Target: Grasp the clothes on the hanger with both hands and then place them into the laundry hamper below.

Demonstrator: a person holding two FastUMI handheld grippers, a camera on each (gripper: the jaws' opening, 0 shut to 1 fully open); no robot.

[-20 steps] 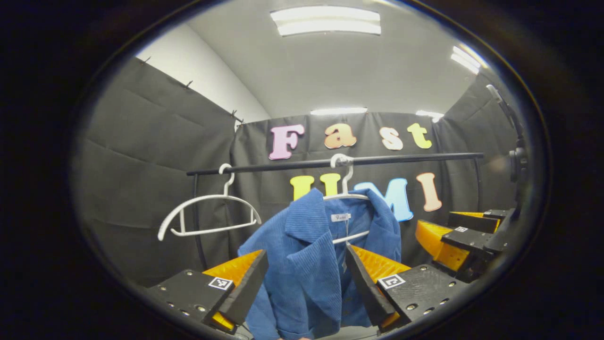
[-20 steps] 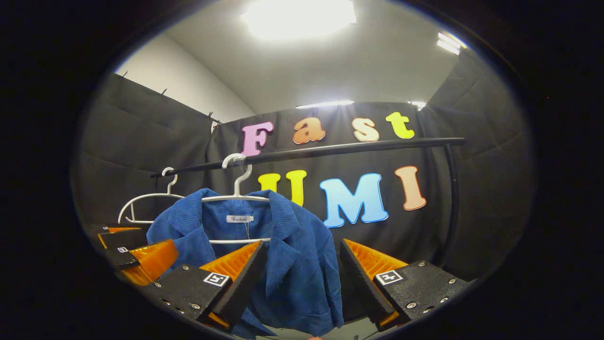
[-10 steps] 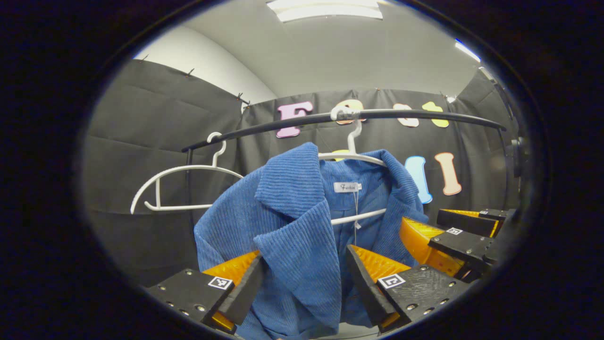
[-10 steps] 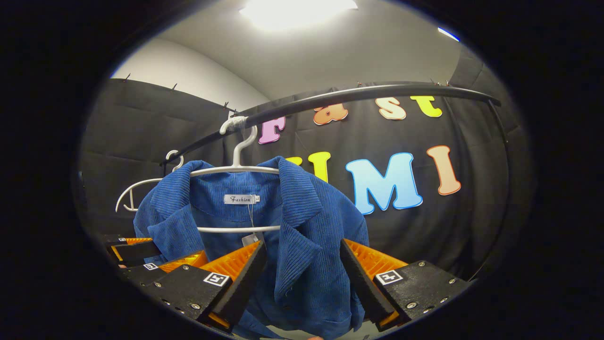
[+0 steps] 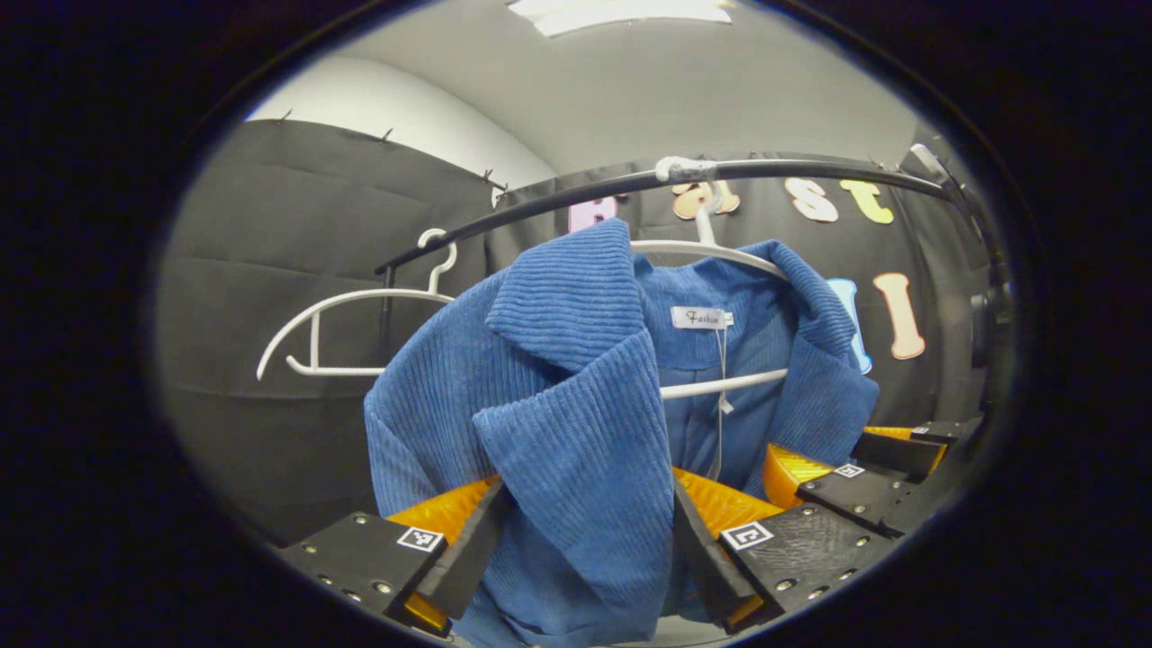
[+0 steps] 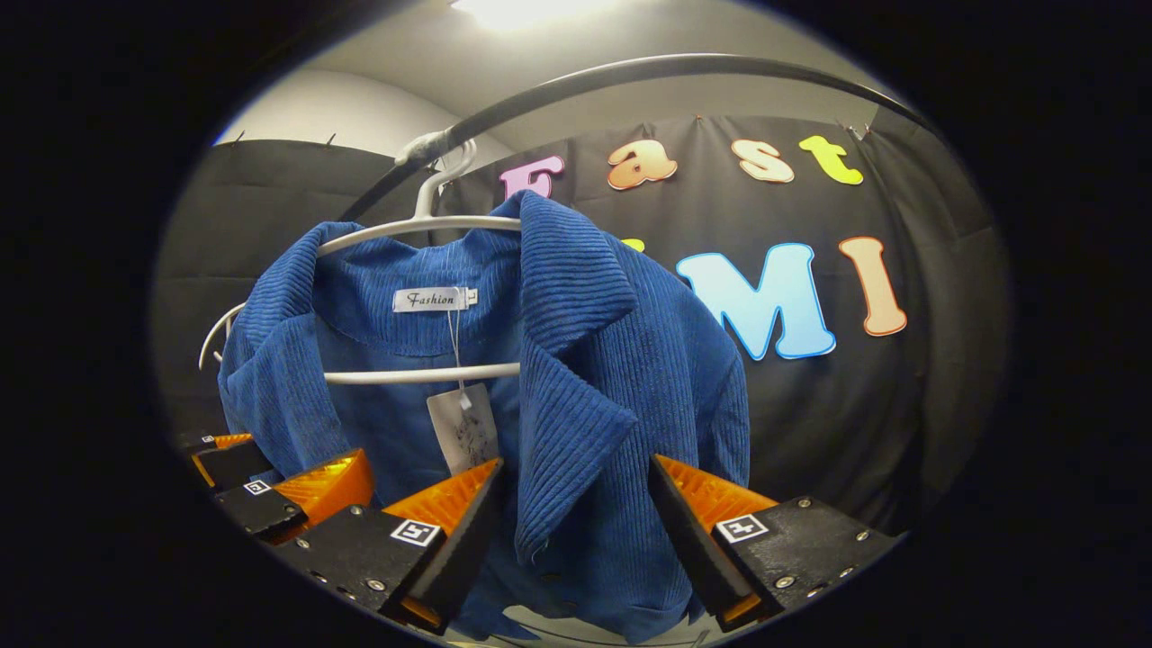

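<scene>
The blue jacket (image 5: 576, 423) hangs on a white hanger (image 5: 720, 256) from the black rail (image 5: 810, 168) in the upper middle of the left gripper view; in the right gripper view it fills the centre and left, with its neck label and a paper tag (image 6: 461, 427) showing inside the collar. The left gripper (image 5: 585, 540) sits at the bottom of its frame with its jaws wide apart, one front lapel hanging between them, the cloth looking close to the inner faces but not pinched. The right gripper (image 6: 576, 531) at the bottom of its frame is likewise spread, straddling the other lapel. The hamper is out of sight. Neither gripper has a hold yet, so the grasp is the step in hand. The likely trouble: closing on a single thin lapel edge could let the ribbed cloth slip out once weight comes on. Pulling down before the shoulders clear the hanger could drag it along the rail or unhook it. An empty hanger (image 5: 360, 328) at middle left could be knocked. The tag string might snag on a finger (image 6: 450, 531).
</scene>
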